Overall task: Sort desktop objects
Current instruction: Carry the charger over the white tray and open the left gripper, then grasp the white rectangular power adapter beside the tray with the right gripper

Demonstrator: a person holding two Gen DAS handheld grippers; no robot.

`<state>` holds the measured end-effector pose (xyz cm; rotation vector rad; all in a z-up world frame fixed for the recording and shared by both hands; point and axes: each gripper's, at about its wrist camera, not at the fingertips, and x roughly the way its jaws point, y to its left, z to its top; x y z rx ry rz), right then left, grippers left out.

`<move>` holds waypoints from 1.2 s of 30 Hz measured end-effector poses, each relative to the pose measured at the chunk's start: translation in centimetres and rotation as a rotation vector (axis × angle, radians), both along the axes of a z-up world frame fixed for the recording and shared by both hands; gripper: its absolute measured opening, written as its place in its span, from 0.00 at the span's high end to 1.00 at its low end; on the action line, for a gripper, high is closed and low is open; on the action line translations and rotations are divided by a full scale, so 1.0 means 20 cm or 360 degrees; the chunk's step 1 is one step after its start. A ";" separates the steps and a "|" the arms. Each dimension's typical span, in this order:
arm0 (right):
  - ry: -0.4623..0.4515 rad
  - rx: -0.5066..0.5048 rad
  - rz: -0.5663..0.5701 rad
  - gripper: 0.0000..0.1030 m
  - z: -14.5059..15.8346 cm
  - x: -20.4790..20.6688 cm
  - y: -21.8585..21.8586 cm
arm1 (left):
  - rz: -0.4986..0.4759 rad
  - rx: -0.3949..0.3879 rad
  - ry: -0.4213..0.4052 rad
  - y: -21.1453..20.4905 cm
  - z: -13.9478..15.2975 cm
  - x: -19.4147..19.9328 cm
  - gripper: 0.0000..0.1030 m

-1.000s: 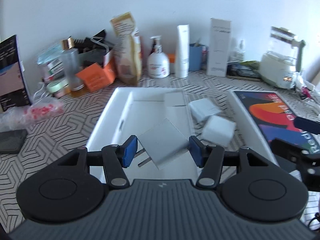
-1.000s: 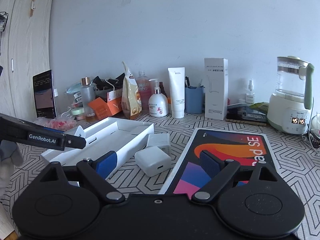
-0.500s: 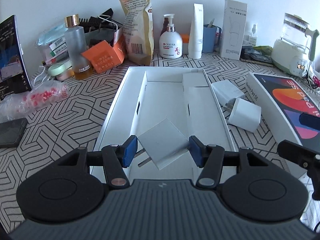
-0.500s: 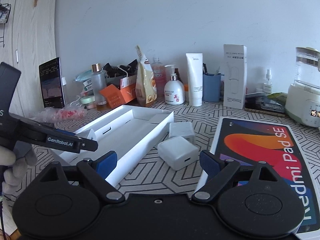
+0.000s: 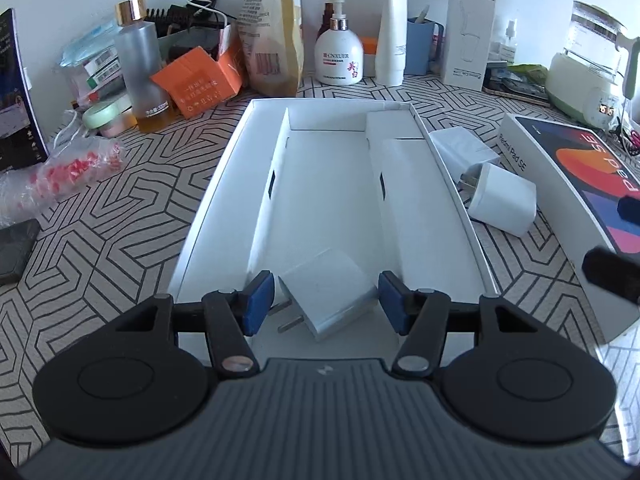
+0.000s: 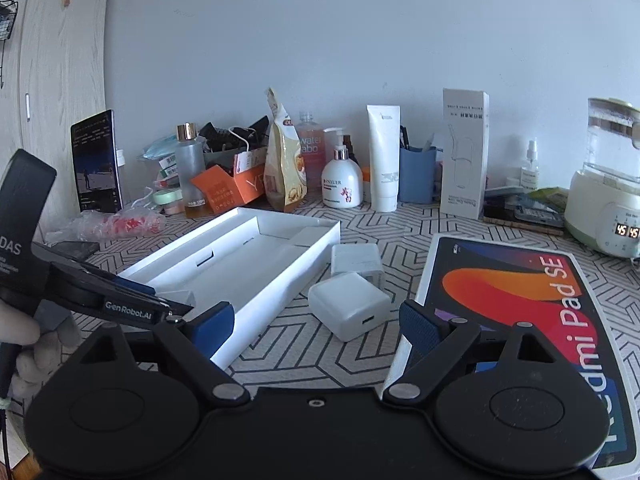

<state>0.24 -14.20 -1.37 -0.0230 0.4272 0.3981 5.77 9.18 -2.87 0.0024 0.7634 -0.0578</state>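
My left gripper (image 5: 326, 300) is shut on a white charger plug (image 5: 326, 298), prongs pointing left, held low over the near end of the open white box tray (image 5: 224, 184). Two more white chargers (image 5: 502, 198) (image 5: 464, 148) lie on the table right of the tray. In the right wrist view the tray (image 6: 296, 280) lies ahead to the left, with the two chargers (image 6: 348, 306) (image 6: 356, 258) just ahead. My right gripper (image 6: 316, 320) is open and empty, hovering near the nearer charger. The left gripper (image 6: 120, 300) shows at the tray's near end.
The Redmi Pad SE box lid (image 6: 532, 320) lies to the right. Along the back wall stand bottles, a snack bag (image 5: 272, 28), an orange box (image 5: 200, 80), a white carton (image 6: 464, 156) and a kettle (image 6: 608, 180). A plastic bag (image 5: 64, 172) lies left.
My left gripper carried the plug forward and down, low over the tray's near end. My right gripper moved slightly closer to the loose chargers, still open.
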 end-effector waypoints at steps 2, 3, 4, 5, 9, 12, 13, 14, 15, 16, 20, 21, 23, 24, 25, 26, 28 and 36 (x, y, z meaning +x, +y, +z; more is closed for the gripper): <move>0.0008 -0.0035 0.0006 0.10 -0.01 0.01 0.02 | 0.0020 -0.0046 -0.0025 0.02 0.02 -0.01 0.37; 0.0012 -0.0052 0.0009 0.10 -0.01 0.02 0.03 | 0.0026 -0.0060 -0.0046 0.02 0.03 -0.03 0.36; 0.0016 -0.0069 0.0013 0.10 -0.01 0.03 0.04 | 0.0030 -0.0063 -0.0069 0.03 0.04 -0.04 0.33; 0.0020 -0.0087 0.0016 0.10 -0.01 0.03 0.05 | 0.0029 -0.0066 -0.0092 0.03 0.06 -0.06 0.29; 0.0021 -0.0162 0.0031 0.10 -0.02 0.06 0.09 | -0.0005 -0.0101 -0.0196 0.06 0.12 -0.14 0.23; 0.0090 -0.0048 0.0150 0.10 0.02 0.10 0.06 | -0.0026 -0.0147 -0.0258 0.12 0.16 -0.22 0.14; 0.0133 -0.0008 0.0171 0.10 0.03 0.12 0.05 | -0.0034 -0.0151 -0.0268 0.13 0.16 -0.24 0.10; 0.0176 0.0031 0.0191 0.10 0.04 0.14 0.04 | -0.0050 -0.0133 -0.0262 0.15 0.15 -0.26 0.09; 0.0220 0.0070 0.0210 0.10 0.05 0.16 0.02 | -0.0063 -0.0102 -0.0241 0.16 0.13 -0.26 0.09; 0.0253 0.0093 0.0222 0.10 0.05 0.17 0.02 | -0.0066 -0.0075 -0.0220 0.17 0.12 -0.26 0.09; 0.0277 -0.0012 0.0196 0.10 0.07 0.23 0.05 | -0.0087 -0.0127 -0.0216 0.23 0.08 -0.25 0.09; 0.0289 -0.0033 0.0198 0.11 0.07 0.24 0.06 | -0.0098 -0.0156 -0.0222 0.24 0.08 -0.25 0.09; 0.0311 -0.0074 0.0203 0.11 0.07 0.28 0.08 | -0.0101 -0.0207 -0.0240 0.26 0.07 -0.25 0.09; 0.0322 -0.0095 0.0205 0.12 0.07 0.30 0.09 | -0.0094 -0.0225 -0.0250 0.28 0.06 -0.26 0.09; 0.0333 -0.0116 0.0207 0.16 0.07 0.31 0.09 | -0.0082 -0.0238 -0.0261 0.29 0.06 -0.26 0.09; 0.0344 -0.0136 0.0209 0.18 0.07 0.33 0.10 | -0.0057 -0.0254 -0.0272 0.30 0.06 -0.26 0.09; 0.0367 -0.0178 0.0214 0.25 0.07 0.37 0.12 | 0.0003 -0.0287 -0.0297 0.34 0.06 -0.27 0.09; 0.0456 -0.0344 0.0230 0.26 0.08 0.51 0.18 | -0.0014 -0.0289 -0.0384 0.34 0.11 -0.26 0.09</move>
